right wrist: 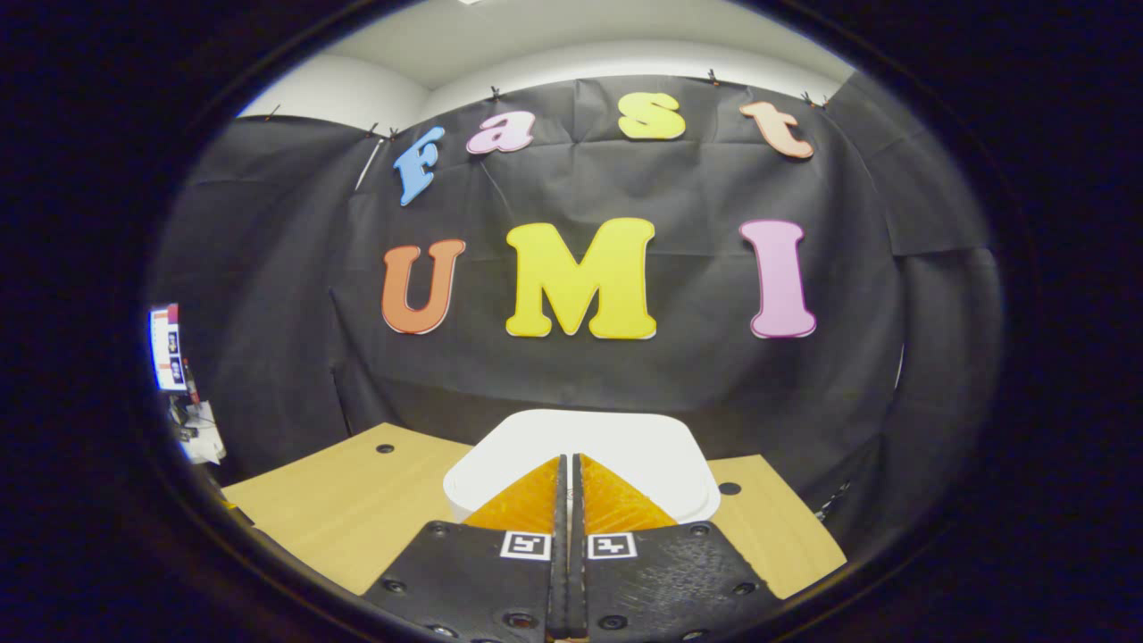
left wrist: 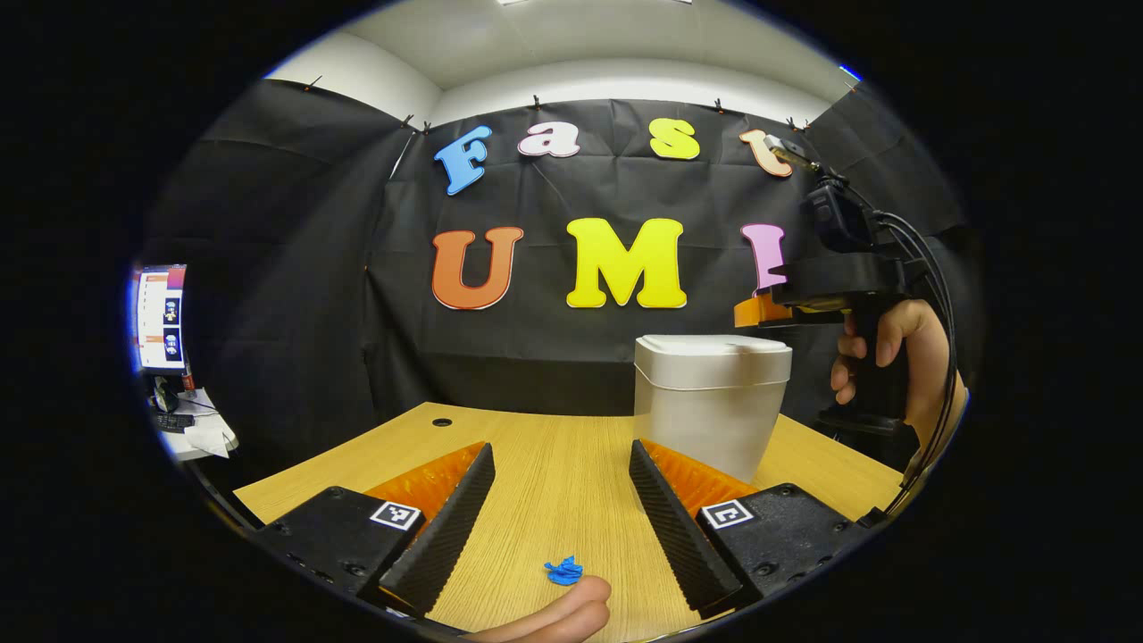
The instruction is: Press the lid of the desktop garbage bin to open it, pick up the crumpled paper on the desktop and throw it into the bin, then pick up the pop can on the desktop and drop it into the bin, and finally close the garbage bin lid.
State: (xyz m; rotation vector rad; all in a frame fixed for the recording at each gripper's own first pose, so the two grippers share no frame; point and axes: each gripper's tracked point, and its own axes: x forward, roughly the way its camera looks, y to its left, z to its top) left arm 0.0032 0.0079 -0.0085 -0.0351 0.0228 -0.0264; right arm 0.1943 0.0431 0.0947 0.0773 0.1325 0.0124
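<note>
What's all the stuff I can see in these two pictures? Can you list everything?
garbage bin: one, white, lid down, toward the right on the desk.
blue scrap: one, small, crumpled, on the desk between the left gripper's fingers; too small to identify.
desk: one, light wood, with round holes near its back edge.
monitor: one, lit, on a side table at far left with papers.
left gripper: one, fingers wide apart, low over the desk.
right gripper: one, fingers together, just above the bin lid.
hand: one, holding the right gripper's handle beside the bin.
fingertip: one, at the left gripper view's bottom edge.
</note>
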